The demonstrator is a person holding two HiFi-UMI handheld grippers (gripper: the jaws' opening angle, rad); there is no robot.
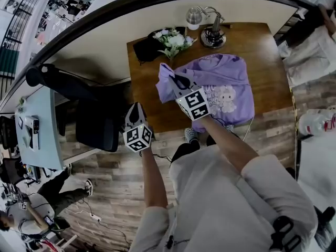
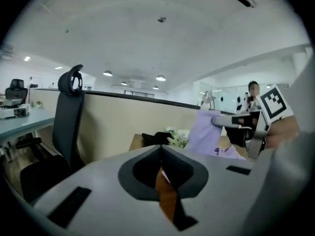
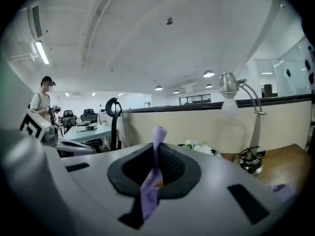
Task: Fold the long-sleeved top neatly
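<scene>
Your right tongs (image 3: 155, 149) are clamped on a pinch of the purple top (image 1: 226, 83), holding that edge up off the bench (image 1: 262, 41). Left tongs (image 2: 161, 156) are closed on nothing, out past the bench edge. The rest lies spread, print up. Folding looks barely begun.

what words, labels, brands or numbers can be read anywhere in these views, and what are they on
No text can be read in any view.
Purple top: the print is a cartoon figure, and the pale marks beside it may be lettering, too small to read.
Marker cubes: black-and-white square patterns, no letters or numbers.
White object at the right edge: red marks, too blurred to read.
</scene>
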